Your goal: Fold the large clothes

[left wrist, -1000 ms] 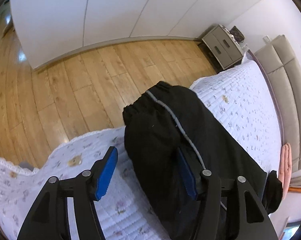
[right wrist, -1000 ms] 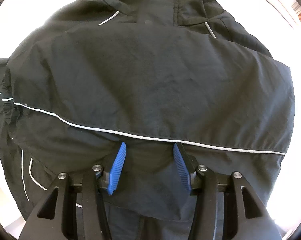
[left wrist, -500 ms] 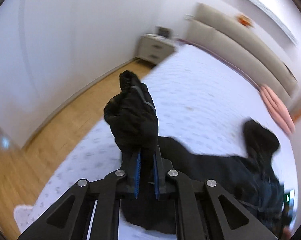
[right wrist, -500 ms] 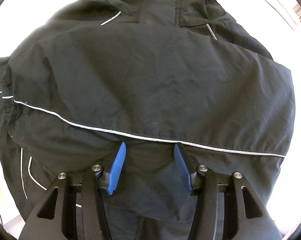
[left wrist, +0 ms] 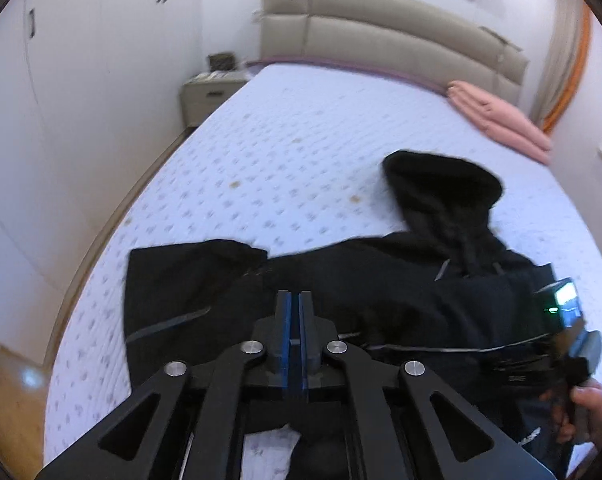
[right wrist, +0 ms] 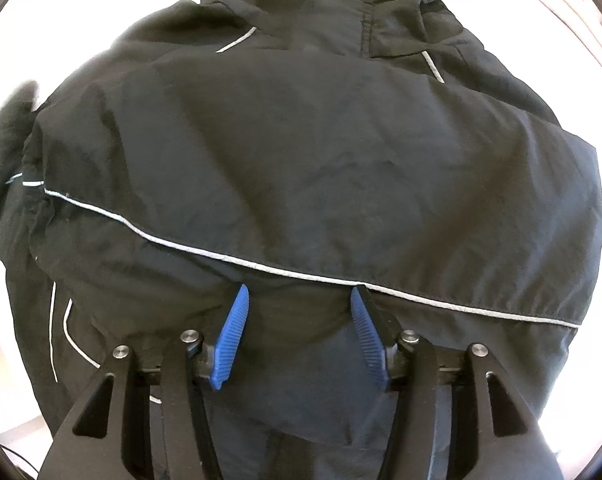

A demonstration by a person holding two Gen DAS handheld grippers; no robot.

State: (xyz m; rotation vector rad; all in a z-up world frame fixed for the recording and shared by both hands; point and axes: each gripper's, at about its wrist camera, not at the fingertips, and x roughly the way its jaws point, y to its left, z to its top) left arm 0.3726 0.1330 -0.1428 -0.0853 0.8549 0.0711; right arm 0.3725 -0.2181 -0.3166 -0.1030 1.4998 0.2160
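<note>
A bedroom was seen from the foot of a bed [left wrist: 301,152] covered with a white quilted spread bearing a small scattered print, backed by a padded beige headboard [left wrist: 381,40] against a white wall [left wrist: 229,8]. White wardrobe doors [left wrist: 81,60] lined the left side, with a pale nightstand [left wrist: 209,96] in the corner and a strip of wooden floor [left wrist: 9,400] at lower left. On the far right lay folded pink bedding [left wrist: 501,120] — behind it hung a curtain [left wrist: 569,52] with an orange edge.
</note>
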